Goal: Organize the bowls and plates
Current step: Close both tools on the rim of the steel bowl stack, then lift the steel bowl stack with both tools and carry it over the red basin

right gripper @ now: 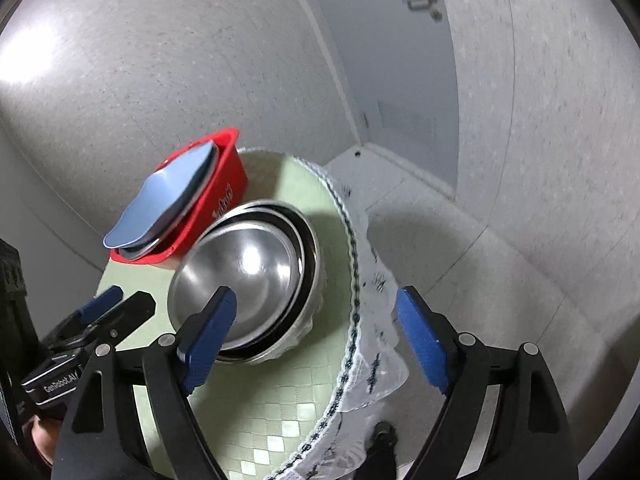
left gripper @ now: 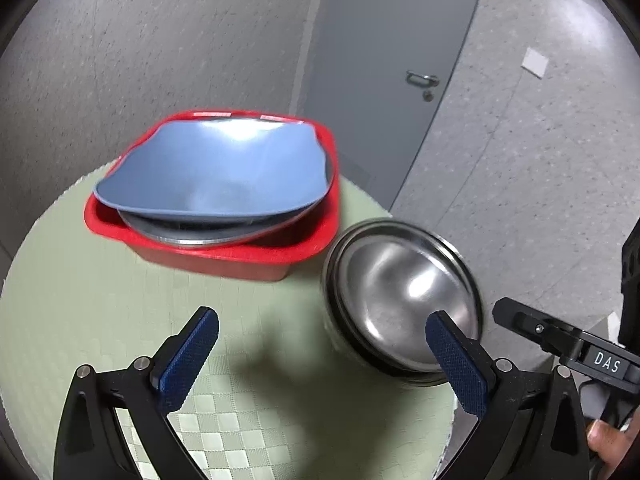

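A stack of steel bowls (left gripper: 404, 292) (right gripper: 248, 264) stands on the round green-clothed table (left gripper: 100, 300) (right gripper: 280, 420). Behind it a red tub (left gripper: 224, 252) (right gripper: 224, 184) holds a blue plate (left gripper: 216, 172) (right gripper: 168, 200) lying tilted on a steel plate (left gripper: 208, 236). My left gripper (left gripper: 323, 314) is open, its right finger in front of the bowls' near rim, with nothing gripped. My right gripper (right gripper: 316, 292) is open too, its left finger before the bowls' near rim and its right finger out past the table's edge. The pads press on nothing.
The table's lace-trimmed cloth edge (right gripper: 360, 320) hangs over the grey floor. A grey door (left gripper: 392, 60) stands behind. A finger (left gripper: 520, 316) of the right gripper shows right of the bowls, and fingers (right gripper: 136, 308) of the left gripper show left of them. A hand (left gripper: 612, 448) holds a handle.
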Available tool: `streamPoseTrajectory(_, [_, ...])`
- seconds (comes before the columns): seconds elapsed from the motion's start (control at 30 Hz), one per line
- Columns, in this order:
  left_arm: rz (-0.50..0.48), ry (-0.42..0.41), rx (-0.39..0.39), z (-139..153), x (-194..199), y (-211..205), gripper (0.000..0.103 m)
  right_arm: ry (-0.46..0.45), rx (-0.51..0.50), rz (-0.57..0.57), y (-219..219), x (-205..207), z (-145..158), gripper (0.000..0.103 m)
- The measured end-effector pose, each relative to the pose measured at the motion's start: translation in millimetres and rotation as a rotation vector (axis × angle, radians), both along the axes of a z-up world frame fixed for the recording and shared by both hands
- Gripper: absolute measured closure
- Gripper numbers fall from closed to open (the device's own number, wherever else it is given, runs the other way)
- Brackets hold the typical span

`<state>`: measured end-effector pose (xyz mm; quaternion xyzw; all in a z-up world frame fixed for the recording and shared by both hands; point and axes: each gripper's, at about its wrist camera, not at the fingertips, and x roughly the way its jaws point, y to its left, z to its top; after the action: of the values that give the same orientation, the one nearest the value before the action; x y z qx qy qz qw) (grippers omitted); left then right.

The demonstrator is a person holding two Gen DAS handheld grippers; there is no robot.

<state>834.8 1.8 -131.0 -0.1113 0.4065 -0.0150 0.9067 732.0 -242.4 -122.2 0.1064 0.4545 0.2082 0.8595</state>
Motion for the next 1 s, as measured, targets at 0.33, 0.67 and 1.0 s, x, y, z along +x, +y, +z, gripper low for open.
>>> streamPoseTrajectory(0.33, [0.021, 0.085, -0.028, -21.4, 41.1, -1.5, 0.002, 0.107, 0.063, 0.042, 15.5, 24.4, -34.5, 0.019])
streamPoseTrajectory(0.67, [-0.028, 0.133, -0.055, -37.8, 68.4, -4.4, 0.03, 0.169, 0.096, 0.063, 21.1, 41.8, -53.4, 0.033])
streamPoseTrajectory(1.0, [-0.137, 0.136, -0.075, -36.8, 83.4, -0.9, 0.056, 0.184, 0.114, 0.065, 27.6, 39.1, -53.6, 0.06])
